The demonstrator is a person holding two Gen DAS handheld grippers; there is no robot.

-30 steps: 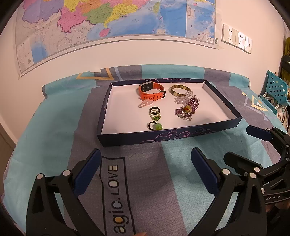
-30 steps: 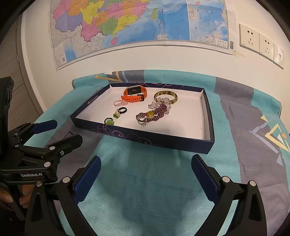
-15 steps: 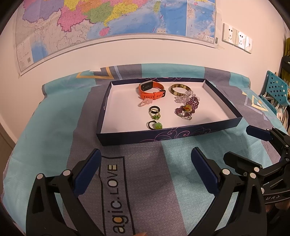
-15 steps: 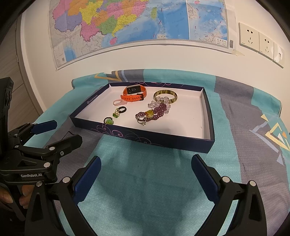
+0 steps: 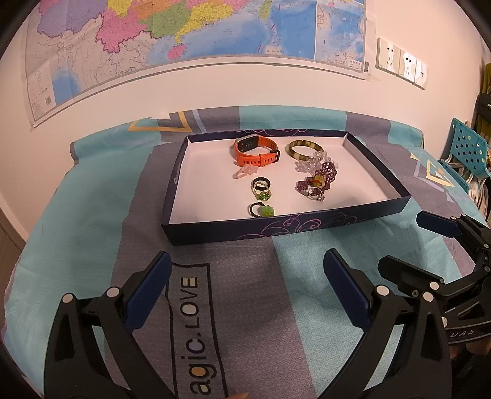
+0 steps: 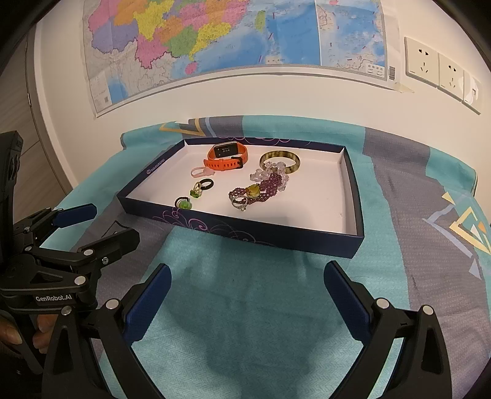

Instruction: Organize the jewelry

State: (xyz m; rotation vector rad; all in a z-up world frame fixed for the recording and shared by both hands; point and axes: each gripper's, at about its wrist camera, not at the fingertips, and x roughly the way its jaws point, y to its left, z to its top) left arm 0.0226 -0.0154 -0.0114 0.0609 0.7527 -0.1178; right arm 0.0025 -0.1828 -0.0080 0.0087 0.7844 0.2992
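A dark blue tray (image 5: 214, 234) (image 6: 245, 229) with a white floor lies on the cloth ahead of both grippers. Inside it are an orange watch band (image 5: 254, 150) (image 6: 227, 156), a brown bangle (image 5: 302, 149) (image 6: 280, 161), a purple bead bracelet (image 5: 319, 179) (image 6: 260, 188), a pink ring (image 5: 244, 172), a black ring (image 5: 261, 183), a green-stone ring (image 5: 263, 195), a green bead ring (image 5: 262, 211) and a silver ring (image 5: 314, 193). My left gripper (image 5: 245, 261) (image 6: 104, 224) is open and holds nothing, short of the tray's near wall. My right gripper (image 6: 245, 273) (image 5: 405, 242) is likewise open with nothing in it.
A teal and grey patterned cloth (image 5: 92, 214) covers the table up to the wall. On that wall hang a map (image 5: 184, 27) and sockets (image 6: 435, 67). A teal perforated chair (image 5: 469, 153) stands at the far right. A hand (image 6: 18, 334) holds the left gripper.
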